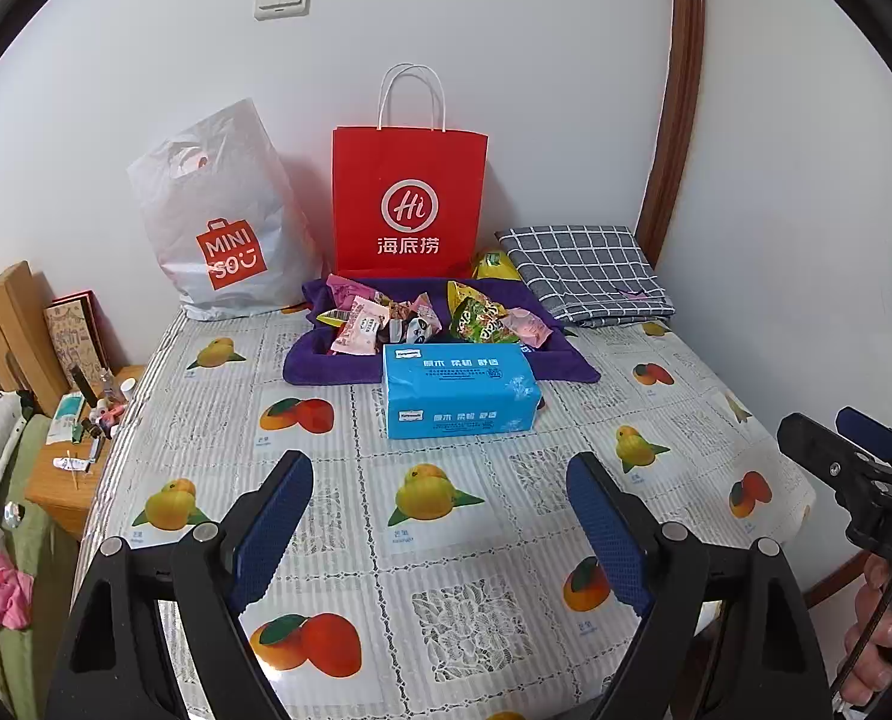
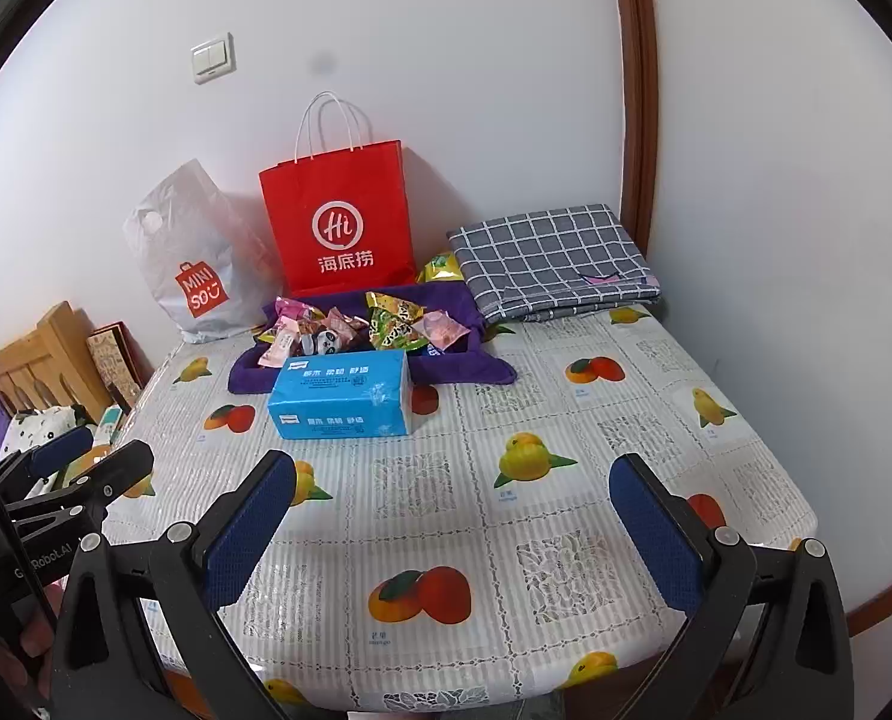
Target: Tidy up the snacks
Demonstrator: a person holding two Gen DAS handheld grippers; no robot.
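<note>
Two grippers, both empty with fingers spread wide: our left gripper [image 1: 440, 516] and right gripper [image 2: 452, 516] hover over the near part of the fruit-print table [image 1: 476, 618], well short of everything. Going by the blue tissue box [image 1: 461, 390], the snacks [image 1: 428, 318] sit heaped on a purple cloth [image 1: 320, 360] just behind it, straight ahead and slightly up-table from our fingers. The pile runs left-right, and we reckon neither hand's clearly closer, so the box is what we'd have to reach over.
</note>
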